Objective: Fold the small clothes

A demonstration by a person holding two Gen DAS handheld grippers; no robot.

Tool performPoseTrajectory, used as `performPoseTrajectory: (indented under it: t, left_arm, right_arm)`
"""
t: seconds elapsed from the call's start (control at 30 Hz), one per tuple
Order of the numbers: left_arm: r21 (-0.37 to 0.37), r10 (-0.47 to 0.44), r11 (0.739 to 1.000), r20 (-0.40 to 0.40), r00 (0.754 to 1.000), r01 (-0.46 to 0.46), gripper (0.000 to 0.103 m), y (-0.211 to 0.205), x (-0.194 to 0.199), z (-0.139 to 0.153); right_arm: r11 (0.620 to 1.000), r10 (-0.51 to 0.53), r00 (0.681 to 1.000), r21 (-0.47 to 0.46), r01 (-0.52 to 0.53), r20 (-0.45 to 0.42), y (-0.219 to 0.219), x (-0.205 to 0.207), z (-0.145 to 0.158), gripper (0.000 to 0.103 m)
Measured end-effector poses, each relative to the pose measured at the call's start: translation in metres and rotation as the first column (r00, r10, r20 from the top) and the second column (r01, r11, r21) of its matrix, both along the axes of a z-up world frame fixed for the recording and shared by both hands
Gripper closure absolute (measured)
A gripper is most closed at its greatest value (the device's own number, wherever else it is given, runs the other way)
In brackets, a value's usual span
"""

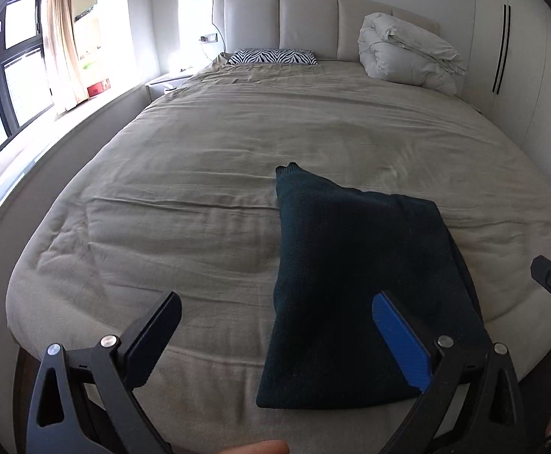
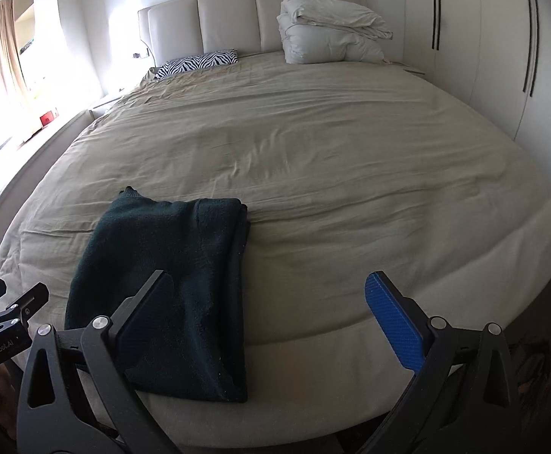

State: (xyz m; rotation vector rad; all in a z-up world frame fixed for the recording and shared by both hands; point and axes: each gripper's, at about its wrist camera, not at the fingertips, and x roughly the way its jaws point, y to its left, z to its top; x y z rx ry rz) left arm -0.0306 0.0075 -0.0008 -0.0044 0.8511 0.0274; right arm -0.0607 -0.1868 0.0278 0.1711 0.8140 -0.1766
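Right wrist view shows the dark green sweater [image 2: 169, 265] lying folded near the bed's [image 2: 351, 151] foot edge, both the right gripper [image 2: 271, 314] and left gripper [image 1: 275, 325] spread wide and empty, so a one-layer pinch could drag the stack apart.

Ahead of my tools spreads the beige bed cover [image 1: 237, 143], wrinkled all over; far beyond my tips stands the padded headboard [image 1: 305, 22]; a zebra-print pillow [image 1: 271, 56] lies below it, ahead-left; a folded white duvet [image 1: 408, 53] sits ahead-right; wardrobe doors [image 1: 510, 49] to my right; curtain [image 1: 61, 38] and window [image 1: 14, 56] off left.
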Motion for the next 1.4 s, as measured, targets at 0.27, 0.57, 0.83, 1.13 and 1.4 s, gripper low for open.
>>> performPoseTrajectory:
  t: [0.27, 0.57, 0.83, 1.13, 1.4]
  left_arm:
    - [0.004, -0.006, 1.0, -0.046, 0.999, 0.006, 0.0, -0.003, 0.003, -0.019]
    - [0.009, 0.004, 1.0, -0.062, 0.998, -0.003, 0.0, 0.003, 0.007, -0.025]
    - [0.01, -0.001, 1.0, -0.077, 0.997, 0.002, 0.0, 0.001, 0.008, -0.029]
    - [0.006, 0.009, 1.0, -0.097, 0.995, -0.009, 0.0, 0.003, 0.009, -0.035]
    - [0.001, 0.015, 1.0, -0.105, 0.994, -0.015, 0.0, 0.005, 0.01, -0.037]
  right_arm:
    - [1.0, 0.023, 0.995, 0.018, -0.021, -0.101, 0.009, 0.011, -0.028, 0.0]
    - [0.999, 0.034, 0.992, 0.0, -0.034, -0.121, 0.017, 0.01, -0.032, 0.0]
    - [1.0, 0.01, 0.992, -0.011, -0.011, -0.125, 0.016, 0.009, -0.032, 0.0]
    - [0.999, -0.005, 0.99, -0.037, 0.0, -0.138, 0.02, 0.01, -0.037, 0.0]
    - [0.998, 0.003, 0.989, -0.054, -0.011, -0.15, 0.026, 0.01, -0.041, 0.0]
